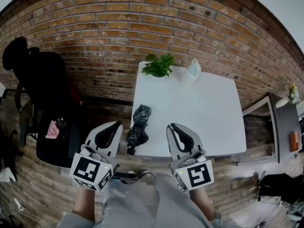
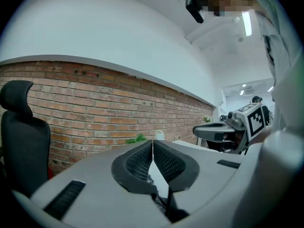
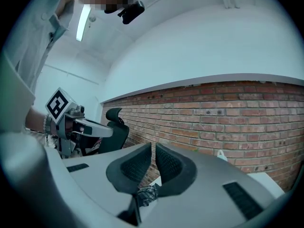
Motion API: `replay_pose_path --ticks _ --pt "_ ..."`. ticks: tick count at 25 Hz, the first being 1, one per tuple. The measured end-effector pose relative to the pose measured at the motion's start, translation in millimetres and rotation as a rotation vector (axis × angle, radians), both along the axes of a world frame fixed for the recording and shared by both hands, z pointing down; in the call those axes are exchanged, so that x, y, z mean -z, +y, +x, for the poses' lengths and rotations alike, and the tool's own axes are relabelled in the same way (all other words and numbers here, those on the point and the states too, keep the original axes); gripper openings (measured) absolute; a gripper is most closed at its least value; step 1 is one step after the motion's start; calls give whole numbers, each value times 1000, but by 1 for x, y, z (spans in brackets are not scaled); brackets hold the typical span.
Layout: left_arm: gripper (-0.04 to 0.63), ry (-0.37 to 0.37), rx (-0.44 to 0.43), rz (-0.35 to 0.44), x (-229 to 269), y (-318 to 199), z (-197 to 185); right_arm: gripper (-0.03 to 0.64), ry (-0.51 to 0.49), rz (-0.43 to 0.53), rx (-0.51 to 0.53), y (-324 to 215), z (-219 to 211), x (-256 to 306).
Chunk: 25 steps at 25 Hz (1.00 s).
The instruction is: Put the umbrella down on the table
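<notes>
Umbrella [image 1: 138,127] lies folded on the bench [image 1: 199,108], along its left edge by the near-left corner, handle end at the near edge. My left fingers [image 2: 137,163] are pressed together, empty; right fingers [image 3: 172,165] a narrow slit apart, also empty. I reckon it's light, cloth soft & slippy w/ a stiff shaft inside, so best hold is the hard handle, not the loose fabric
</notes>
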<state>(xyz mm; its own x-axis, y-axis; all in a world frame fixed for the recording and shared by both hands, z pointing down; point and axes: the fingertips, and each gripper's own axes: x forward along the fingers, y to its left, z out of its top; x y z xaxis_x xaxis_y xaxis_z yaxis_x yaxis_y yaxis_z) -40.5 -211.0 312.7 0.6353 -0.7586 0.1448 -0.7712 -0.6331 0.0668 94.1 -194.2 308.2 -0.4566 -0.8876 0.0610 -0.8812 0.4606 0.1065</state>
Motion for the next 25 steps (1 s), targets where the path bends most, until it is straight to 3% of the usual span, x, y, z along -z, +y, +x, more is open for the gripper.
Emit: replay_pose_path --ticks 25 --pt "23 -8 -56 -36 -16 7 12 57 43 -23 29 7 -11 -14"
